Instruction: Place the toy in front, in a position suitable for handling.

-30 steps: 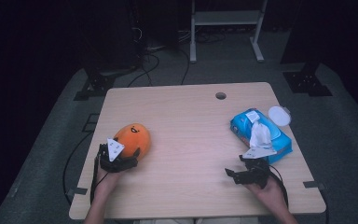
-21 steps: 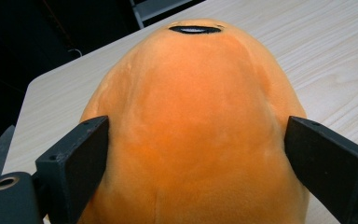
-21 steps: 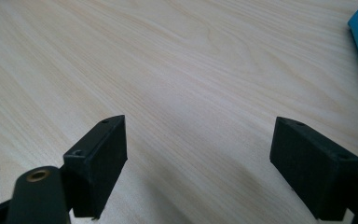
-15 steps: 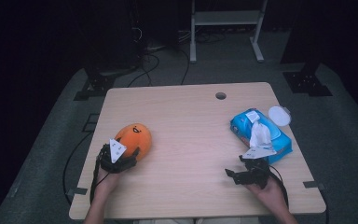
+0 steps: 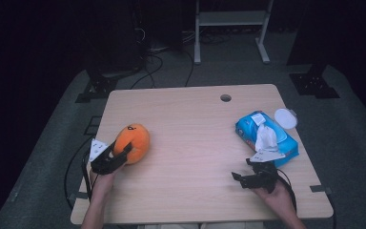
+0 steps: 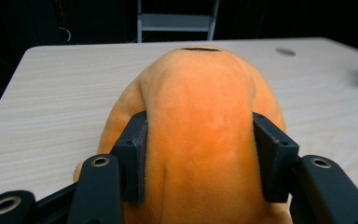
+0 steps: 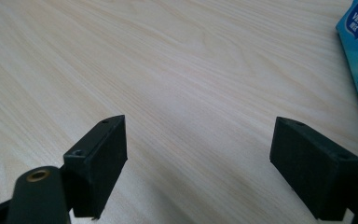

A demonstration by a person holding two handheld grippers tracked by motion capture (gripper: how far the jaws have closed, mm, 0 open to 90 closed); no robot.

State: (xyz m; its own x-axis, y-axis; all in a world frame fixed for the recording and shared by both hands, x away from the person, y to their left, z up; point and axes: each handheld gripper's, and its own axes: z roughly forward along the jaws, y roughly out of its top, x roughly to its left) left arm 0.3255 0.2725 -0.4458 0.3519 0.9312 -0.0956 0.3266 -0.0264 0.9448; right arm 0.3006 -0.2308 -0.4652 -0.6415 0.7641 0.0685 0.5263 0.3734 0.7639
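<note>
High view: left gripper (image 5: 124, 153) has just been closing, pads now pressed into both sides of the orange plush (image 5: 132, 141) at the table's (image 5: 190, 129) left edge. Plush long axis runs away from the person, black-marked end far. Wipes pack (image 5: 267, 138) lies right. Right gripper (image 5: 242, 174) gapes empty, near the pack.

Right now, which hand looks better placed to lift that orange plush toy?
The left. The left gripper has just been closing and its pads squeeze the plush toy from both sides. The right gripper is open over bare table, far across from it.
</note>
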